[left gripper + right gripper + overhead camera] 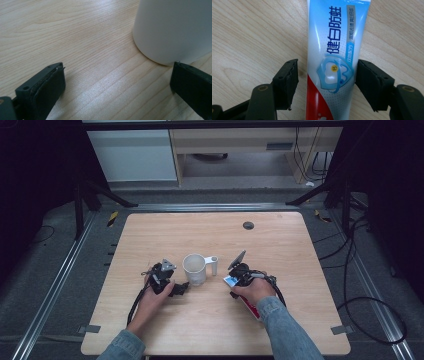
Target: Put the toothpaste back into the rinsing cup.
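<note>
A white mug (pixel 194 269) stands upright mid-table, handle to the right. My left gripper (pixel 180 289) rests low on the wood just left of the mug, open, with nothing between its jaws. In the left gripper view (pixel 117 75) the mug's base (pixel 172 27) sits just beyond the right jaw tip. A blue, white and red toothpaste tube (pixel 251 309) lies flat right of the mug. My right gripper (pixel 234 284) points down over it. In the right gripper view (pixel 327 75) the tube (pixel 334 50) runs between the jaws, with a gap at the left jaw, so it is open.
The wooden table (pixel 200 230) has a dark round grommet (pixel 248 225) near its far edge. Black frame legs stand at both far corners. Cables (pixel 370 310) loop on the floor to the right. A white cabinet (pixel 132 155) stands behind the table.
</note>
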`<action>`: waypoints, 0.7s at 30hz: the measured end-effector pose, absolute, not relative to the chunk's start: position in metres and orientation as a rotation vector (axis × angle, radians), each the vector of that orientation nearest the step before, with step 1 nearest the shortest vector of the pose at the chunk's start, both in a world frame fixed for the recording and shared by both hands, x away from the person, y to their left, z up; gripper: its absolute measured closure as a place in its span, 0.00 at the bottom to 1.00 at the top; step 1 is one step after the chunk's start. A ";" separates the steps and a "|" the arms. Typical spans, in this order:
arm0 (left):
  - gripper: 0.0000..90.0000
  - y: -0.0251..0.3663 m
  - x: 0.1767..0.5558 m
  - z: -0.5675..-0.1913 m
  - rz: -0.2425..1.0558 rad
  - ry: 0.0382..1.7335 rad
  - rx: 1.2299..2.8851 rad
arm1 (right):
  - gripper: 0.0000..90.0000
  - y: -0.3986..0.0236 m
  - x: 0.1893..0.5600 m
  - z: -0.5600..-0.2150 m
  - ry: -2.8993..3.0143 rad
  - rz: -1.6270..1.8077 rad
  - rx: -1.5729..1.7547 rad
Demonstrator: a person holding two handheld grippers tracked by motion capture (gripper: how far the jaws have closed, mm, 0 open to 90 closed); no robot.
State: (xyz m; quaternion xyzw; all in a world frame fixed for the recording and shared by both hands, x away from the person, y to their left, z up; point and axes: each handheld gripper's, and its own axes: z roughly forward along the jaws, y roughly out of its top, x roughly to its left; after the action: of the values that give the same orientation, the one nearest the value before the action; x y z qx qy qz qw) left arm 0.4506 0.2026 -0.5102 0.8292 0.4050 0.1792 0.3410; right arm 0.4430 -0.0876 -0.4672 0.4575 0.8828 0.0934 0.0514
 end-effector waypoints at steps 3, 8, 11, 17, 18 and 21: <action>0.00 0.203 0.451 -0.510 0.466 1.053 2.157 | 0.40 -0.087 0.444 -0.468 2.692 0.273 1.386; 0.00 0.203 0.451 -0.510 0.466 1.053 2.157 | 0.44 -0.089 0.447 -0.469 2.700 0.259 1.348; 0.00 0.203 0.451 -0.510 0.466 1.053 2.157 | 0.45 -0.089 0.448 -0.469 2.701 0.256 1.358; 0.00 0.203 0.451 -0.510 0.466 1.053 2.157 | 0.47 -0.088 0.449 -0.471 2.695 0.240 1.385; 0.00 0.203 0.451 -0.510 0.466 1.053 2.157 | 0.48 -0.087 0.449 -0.470 2.695 0.241 1.395; 0.00 0.203 0.451 -0.510 0.466 1.053 2.157 | 0.50 -0.088 0.449 -0.470 2.700 0.248 1.413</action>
State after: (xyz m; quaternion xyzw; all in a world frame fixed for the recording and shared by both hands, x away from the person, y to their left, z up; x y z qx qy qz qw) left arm 0.4509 0.2026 -0.5102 0.8293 0.4048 0.1791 0.3411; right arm 0.4490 -0.0884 -0.4701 0.4617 0.8823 0.0810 0.0422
